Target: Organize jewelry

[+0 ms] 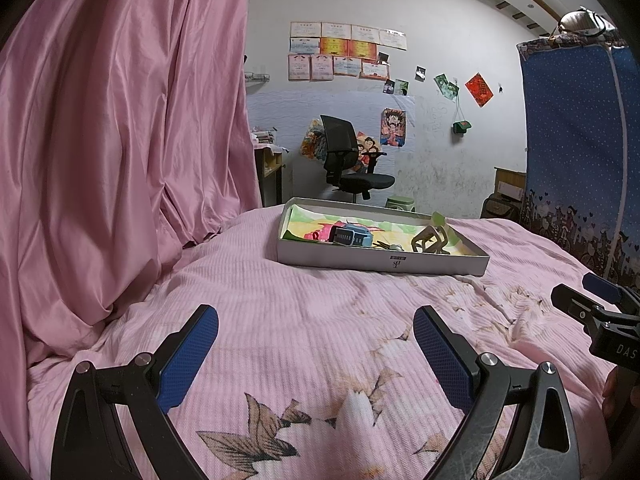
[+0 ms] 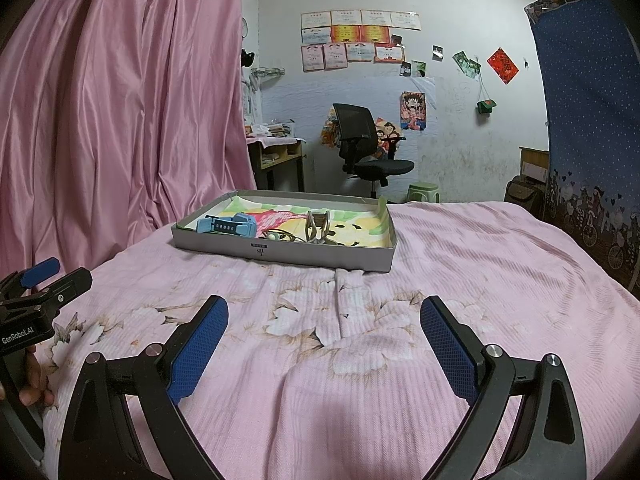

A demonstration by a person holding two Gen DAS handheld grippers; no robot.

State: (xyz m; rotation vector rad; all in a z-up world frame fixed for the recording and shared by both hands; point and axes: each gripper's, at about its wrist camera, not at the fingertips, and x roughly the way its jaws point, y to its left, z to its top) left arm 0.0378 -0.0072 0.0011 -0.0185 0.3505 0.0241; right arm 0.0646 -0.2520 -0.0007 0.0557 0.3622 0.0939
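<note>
A shallow grey box (image 1: 380, 263) (image 2: 280, 251) lies on the pink bedspread, lined with a colourful drawing. Inside it are a light-blue watch (image 1: 352, 236) (image 2: 226, 224), a bronze hair claw (image 1: 430, 240) (image 2: 318, 226) and a small metal piece (image 1: 390, 246) (image 2: 276, 235). My left gripper (image 1: 316, 320) (image 2: 42, 276) hovers open over the bedspread, well short of the box, nothing between its blue pads. My right gripper (image 2: 324, 308) (image 1: 584, 292) is also open and empty, beside the left one at the same distance from the box.
A pink curtain (image 1: 120, 140) hangs along the left of the bed. Beyond the box stand a black office chair (image 1: 352, 160), a desk (image 2: 276, 156) and a green stool (image 2: 424, 192). A blue patterned cloth (image 1: 576, 140) hangs at the right. A hand (image 2: 34, 380) holds the left gripper's handle.
</note>
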